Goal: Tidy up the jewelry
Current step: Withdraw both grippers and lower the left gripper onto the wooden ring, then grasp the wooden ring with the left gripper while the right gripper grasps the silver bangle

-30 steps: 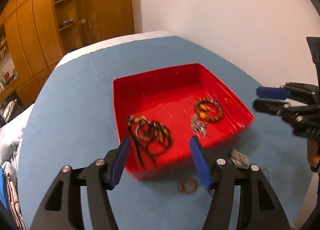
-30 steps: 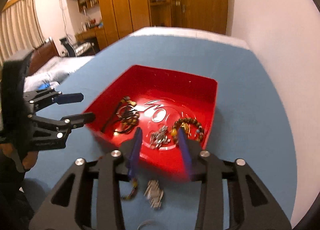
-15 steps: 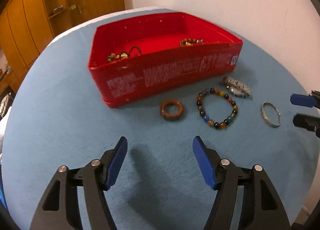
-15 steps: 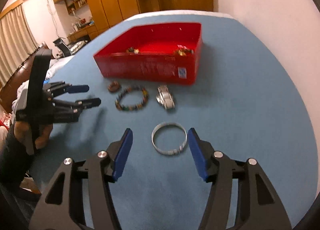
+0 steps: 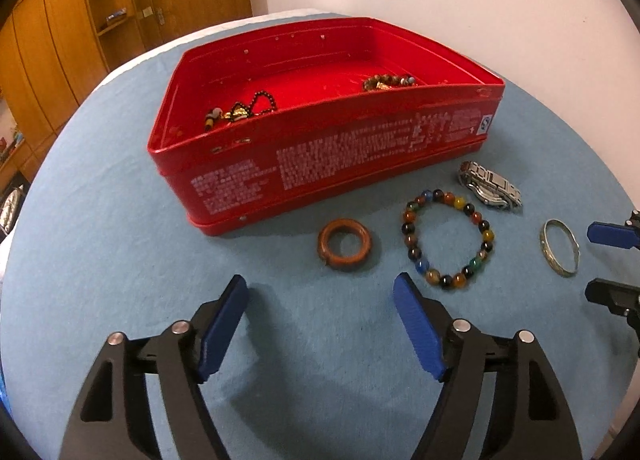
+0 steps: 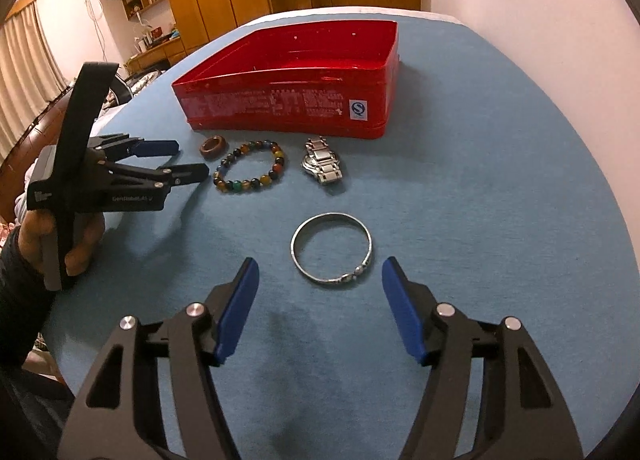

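Items outstanding, listed left to right along the near wall of the red tin [image 6: 288, 108], which serves as landmark and stands on the blue counter [image 6: 480, 188]. Brown ring [image 5: 345, 244]: flat on the counter, just beside the tin's near wall, toward its left end. Beaded bracelet [image 5: 448, 238]: flat, just right of the ring, near the tin but not touching it. Metal watch [image 5: 490, 188]: lying just beside the tin's right corner. Silver bangle [image 6: 332, 250]: flat, farthest out from the tin, well apart from its wall. Already inside the tin: dark bead strings at the left, a beaded bracelet at the right. Left claw [image 5: 320, 320]: jaws opening, wide, nothing between them, poised short of the ring and bracelet. Right claw [image 6: 318, 308]: jaws opening, empty, aimed at the bangle, which lies just ahead of the blue pads [image 6: 236, 312] and between their lines. Handling note, as judgement: the step in hand looks like a paired pick-up, the bangle for the right, the ring or bracelet for the left. The bangle is thin and hard; bring the pads low to the cloth and close across its width so that it does not skate away. The bracelet will sag; grip one bead run and lift clear over the tin's rim.
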The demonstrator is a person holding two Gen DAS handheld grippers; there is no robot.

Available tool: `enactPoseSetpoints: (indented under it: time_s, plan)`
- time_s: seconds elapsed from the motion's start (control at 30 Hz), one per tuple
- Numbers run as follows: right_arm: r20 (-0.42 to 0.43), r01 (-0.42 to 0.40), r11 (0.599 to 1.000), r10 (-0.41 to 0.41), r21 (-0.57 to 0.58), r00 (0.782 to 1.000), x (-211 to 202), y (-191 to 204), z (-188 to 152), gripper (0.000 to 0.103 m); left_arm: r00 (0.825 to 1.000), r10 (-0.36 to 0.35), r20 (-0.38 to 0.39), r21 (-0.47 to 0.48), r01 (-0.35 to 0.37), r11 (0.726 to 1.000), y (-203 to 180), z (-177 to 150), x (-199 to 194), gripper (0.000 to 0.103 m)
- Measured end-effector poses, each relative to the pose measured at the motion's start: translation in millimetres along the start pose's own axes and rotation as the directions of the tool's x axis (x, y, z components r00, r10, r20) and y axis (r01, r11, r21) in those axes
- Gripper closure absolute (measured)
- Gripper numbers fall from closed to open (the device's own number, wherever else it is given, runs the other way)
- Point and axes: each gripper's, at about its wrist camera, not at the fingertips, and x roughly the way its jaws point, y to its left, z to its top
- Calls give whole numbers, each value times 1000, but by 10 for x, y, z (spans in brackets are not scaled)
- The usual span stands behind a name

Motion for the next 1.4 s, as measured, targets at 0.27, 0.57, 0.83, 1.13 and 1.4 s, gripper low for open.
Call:
enactPoseSetpoints:
  time_s: [0.27,0.57,0.83,1.13,1.4]
  plan:
    - [-16,4,1000,-4,-2,1000,82,-29,3,38,1000,-10,6,3,10,1000,-16,82,92,23]
    - [-13,-3,1000,3,0,1000,85,-50,4,38,999,-25,32,14,25,1000,-70,124,119,60]
    - [-10,2,1000,-2,-9,1000,81,-62,18,38,999,-28,40,-2,29,1000,-66,106,91,74]
    - [-22,15,999,-16,-32,1000,175,-21,59,37,999,-19,41,-27,20,999,-44,81,48,74]
    - [-26,48,996,-50,-79,998,277,51,101,40,999,-14,52,-44,16,999,-18,46,-16,74]
